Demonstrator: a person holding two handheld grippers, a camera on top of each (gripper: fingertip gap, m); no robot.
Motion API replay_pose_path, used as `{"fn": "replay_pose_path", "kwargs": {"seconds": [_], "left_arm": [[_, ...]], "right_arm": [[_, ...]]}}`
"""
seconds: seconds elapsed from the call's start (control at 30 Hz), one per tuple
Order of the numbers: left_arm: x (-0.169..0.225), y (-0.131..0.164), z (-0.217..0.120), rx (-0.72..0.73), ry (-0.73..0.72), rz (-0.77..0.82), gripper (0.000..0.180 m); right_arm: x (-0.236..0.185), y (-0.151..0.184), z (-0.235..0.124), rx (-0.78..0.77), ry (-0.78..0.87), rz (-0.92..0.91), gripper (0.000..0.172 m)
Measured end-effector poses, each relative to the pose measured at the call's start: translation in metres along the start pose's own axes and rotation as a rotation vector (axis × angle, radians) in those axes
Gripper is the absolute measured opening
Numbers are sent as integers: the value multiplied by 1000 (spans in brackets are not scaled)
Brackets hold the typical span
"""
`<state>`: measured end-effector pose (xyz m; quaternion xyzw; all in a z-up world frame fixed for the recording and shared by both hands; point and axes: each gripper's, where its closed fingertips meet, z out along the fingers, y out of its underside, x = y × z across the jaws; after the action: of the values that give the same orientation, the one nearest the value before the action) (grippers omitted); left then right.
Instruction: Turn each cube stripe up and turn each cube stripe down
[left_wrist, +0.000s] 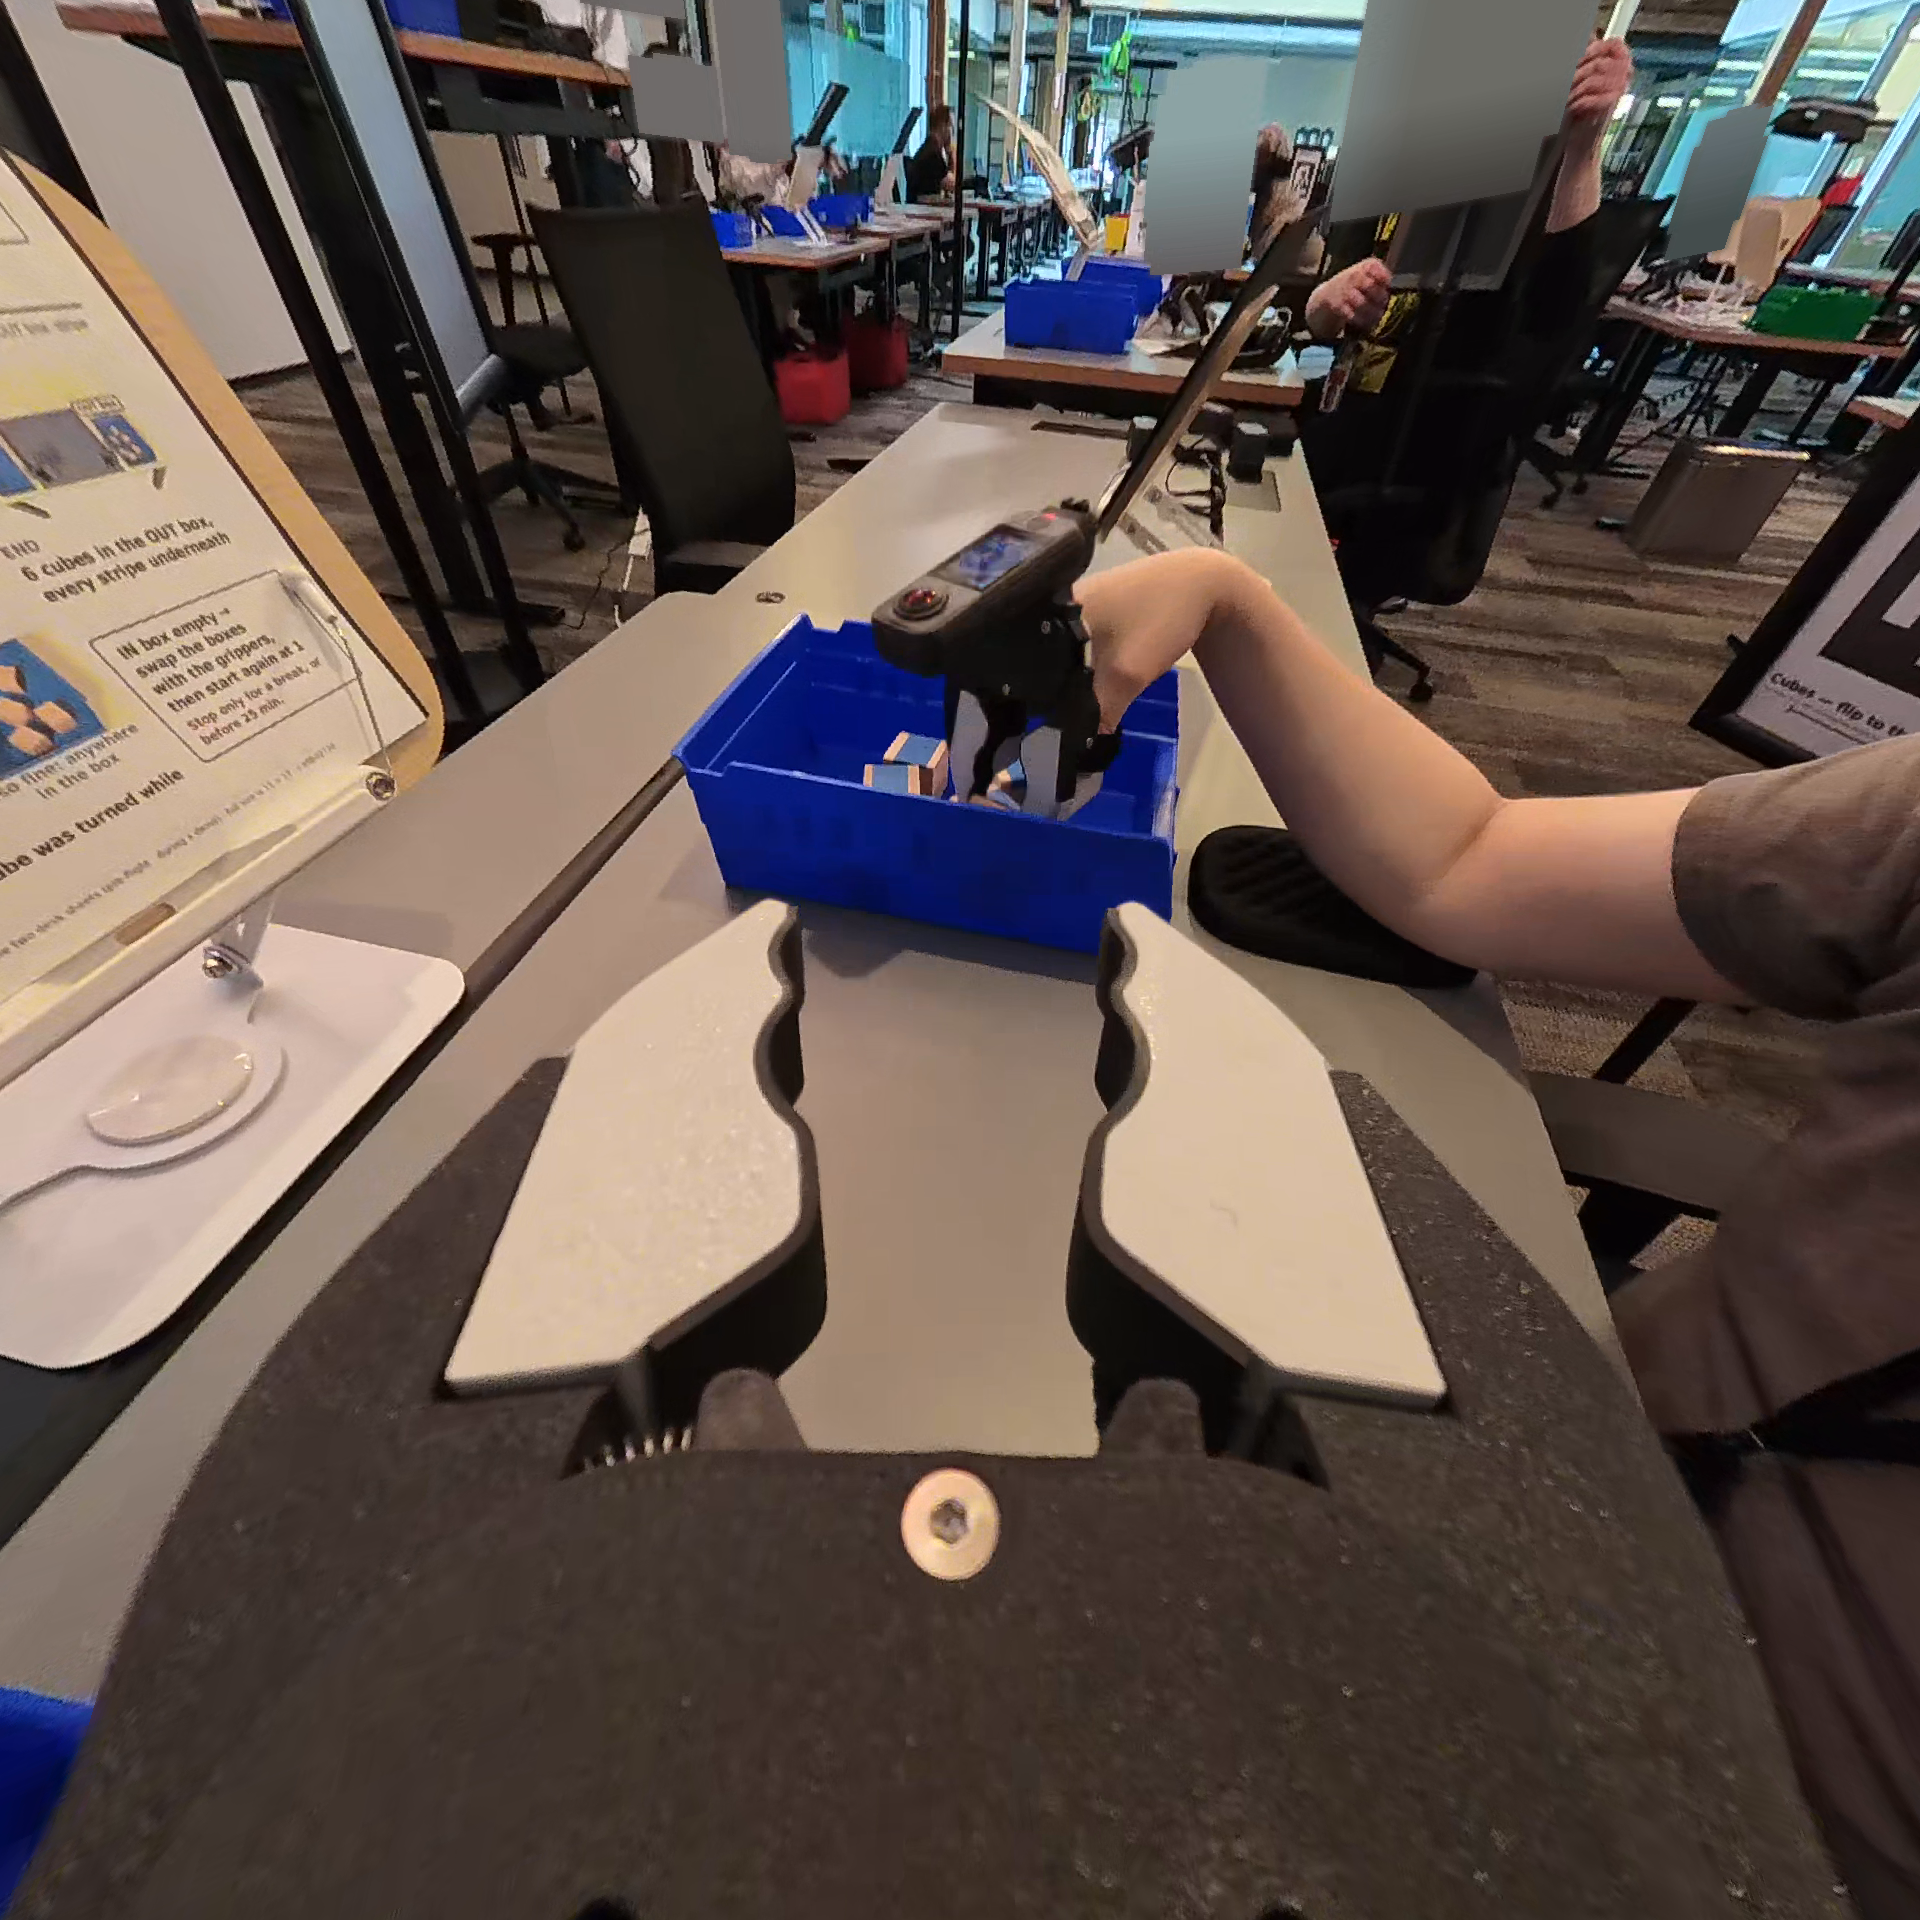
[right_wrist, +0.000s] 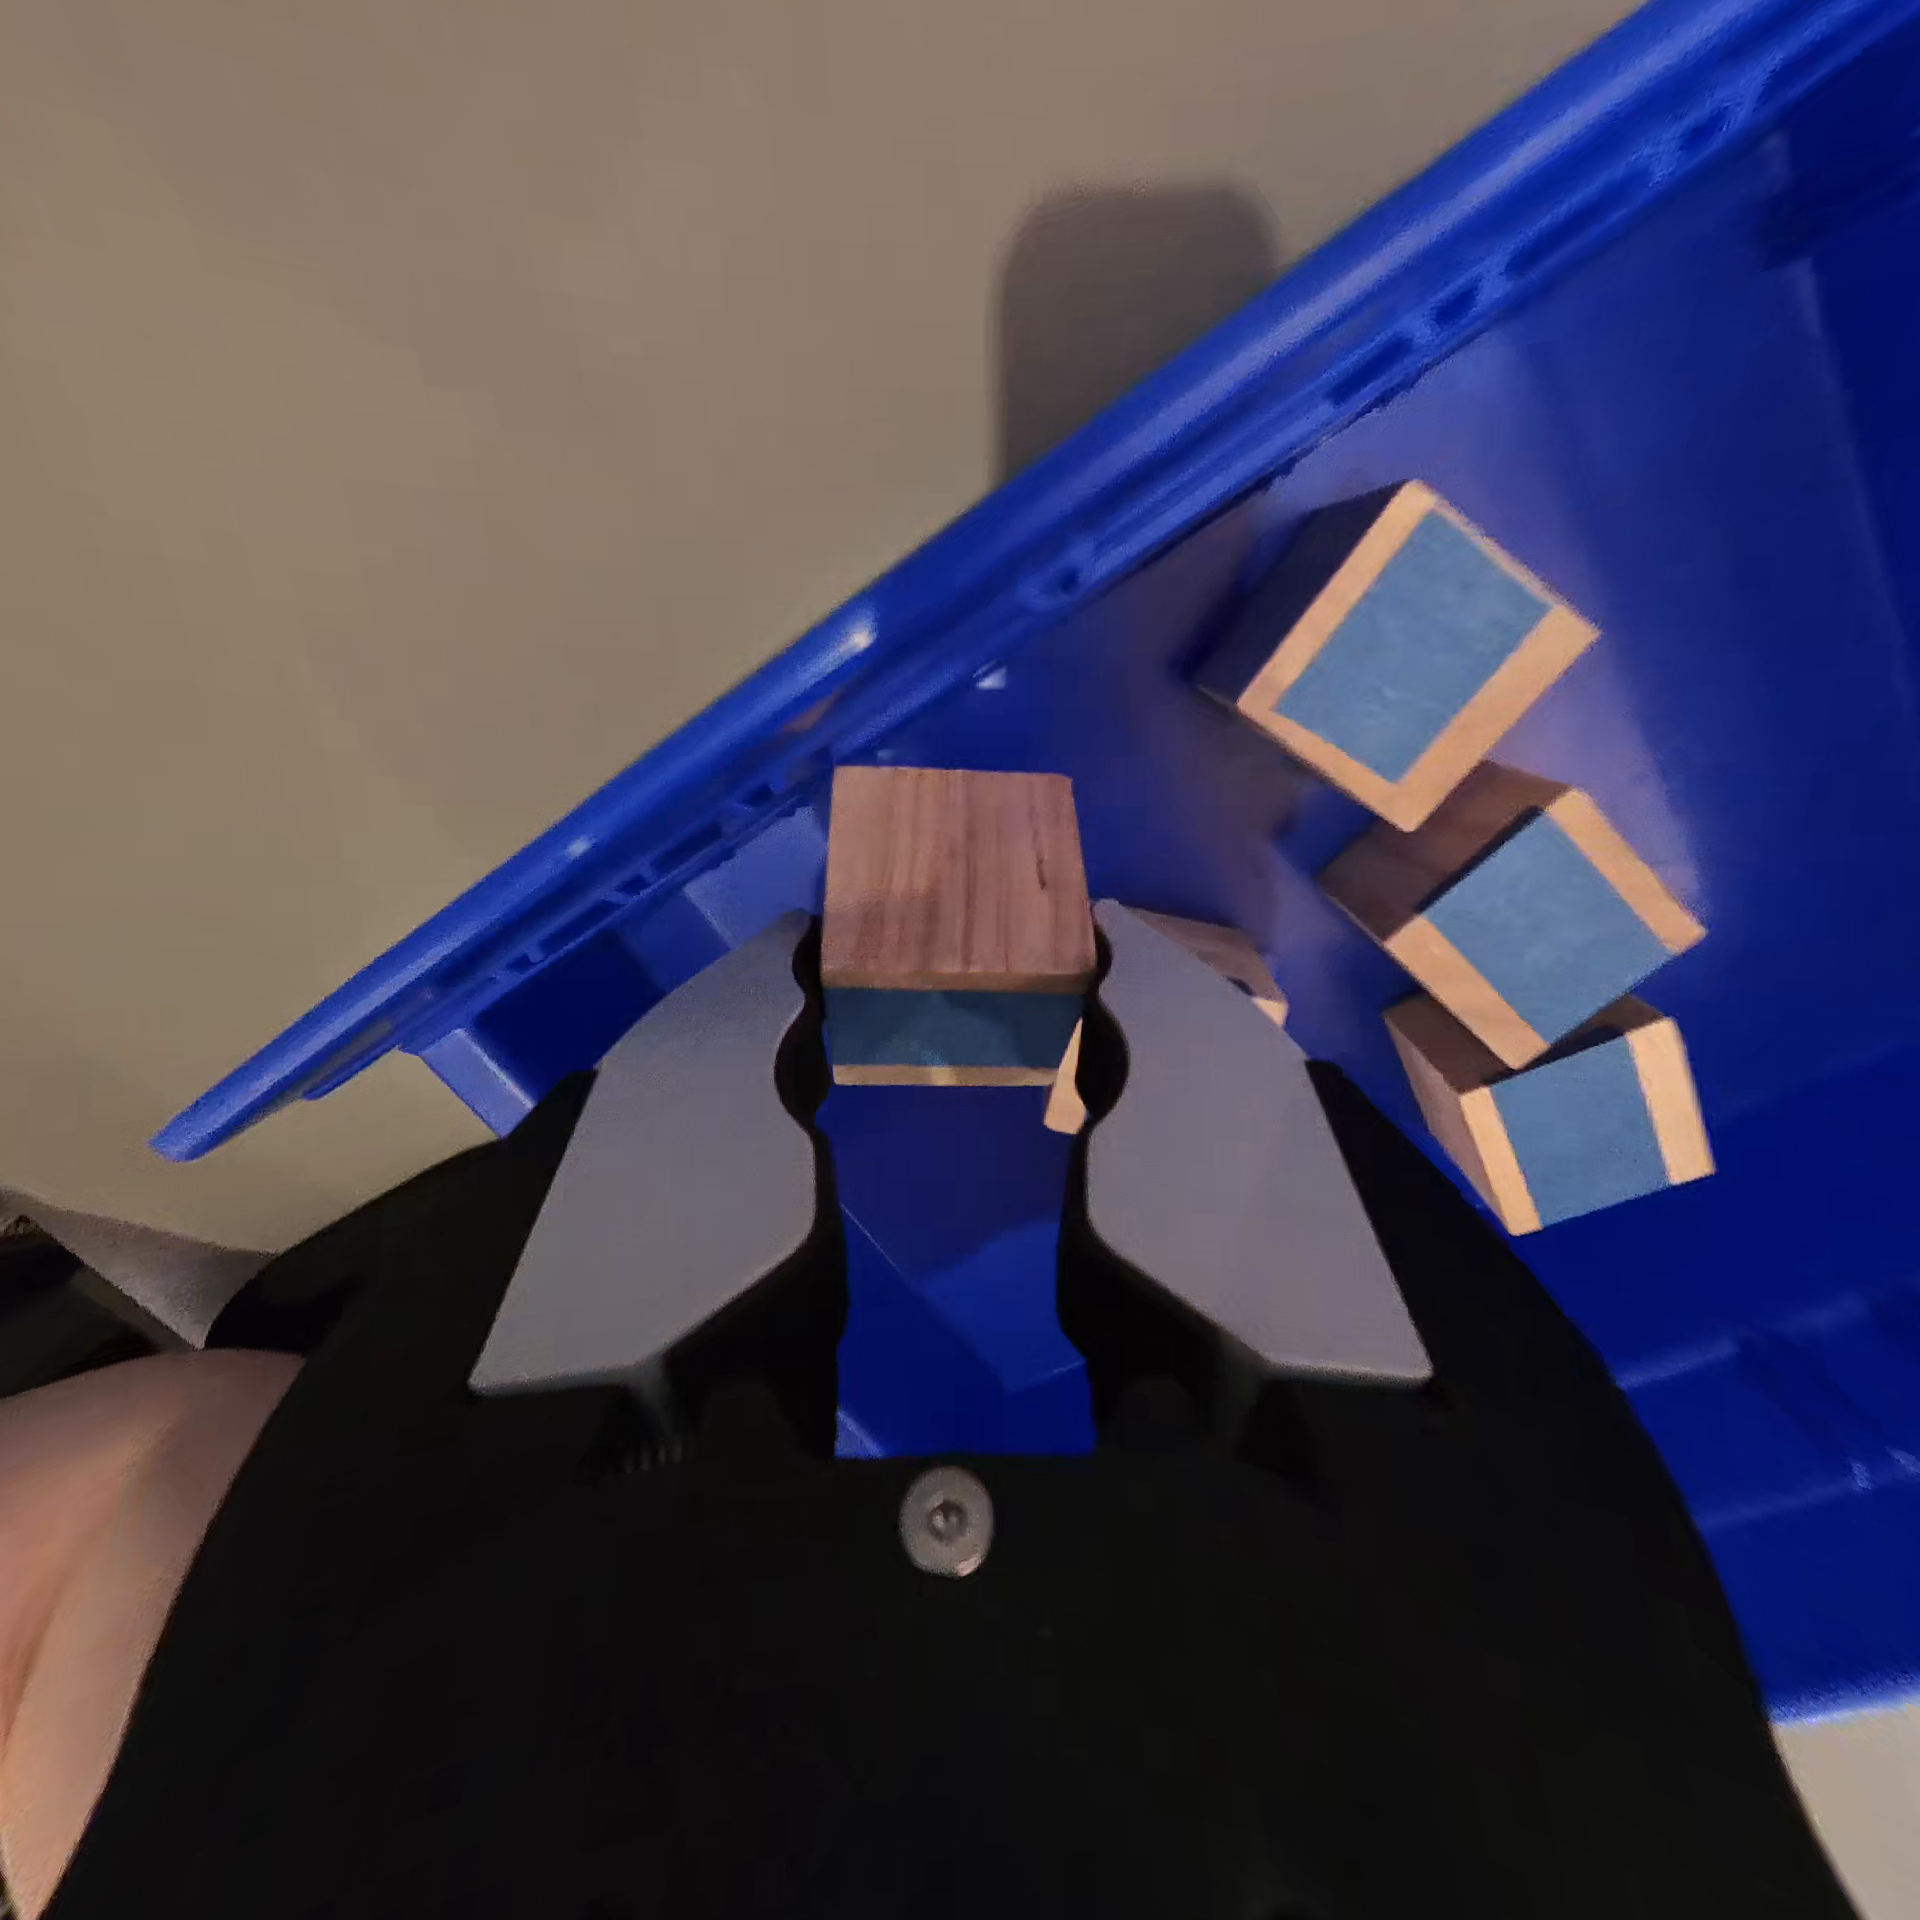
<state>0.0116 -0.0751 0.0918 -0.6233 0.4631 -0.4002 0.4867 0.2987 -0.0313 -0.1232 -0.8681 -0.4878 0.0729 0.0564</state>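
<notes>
The left gripper (left_wrist: 948, 997) hovers level over the table's near part, fingers spread apart with nothing between them. The right gripper (right_wrist: 954, 1003), held by a bare forearm (left_wrist: 1382, 769) reaching leftward, points steeply down, both pads clamping a wooden cube (right_wrist: 956, 904).

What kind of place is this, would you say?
Probably an open-plan office or lab used for data collection: rows of desks with office chairs, blue bins of cubes, and an instruction sheet on a stand.

A grey table (left_wrist: 935, 1143) carries a blue bin (left_wrist: 935, 862), a black ribbed pad (left_wrist: 1309, 914) just beside it, and a white stand base (left_wrist: 208, 1122) holding an instruction sheet (left_wrist: 135, 623).
</notes>
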Motion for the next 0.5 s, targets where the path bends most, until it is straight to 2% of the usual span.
{"fn": "replay_pose_path", "kwargs": {"seconds": [0.2,0.3,0.4,0.5], "left_arm": [[-1,8,3,-57,-9,14,53],[-9,13,-3,-101,-64,30,52],[-32,18,-21,-145,-189,50,53],[-69,28,-62,-226,-403,48,58]], "right_arm": [[12,13,18,-146,62,5,47],[14,14,25,-187,68,10,47],[16,7,26,-156,63,38,47],[22,1,10,-83,108,60,56]]}}
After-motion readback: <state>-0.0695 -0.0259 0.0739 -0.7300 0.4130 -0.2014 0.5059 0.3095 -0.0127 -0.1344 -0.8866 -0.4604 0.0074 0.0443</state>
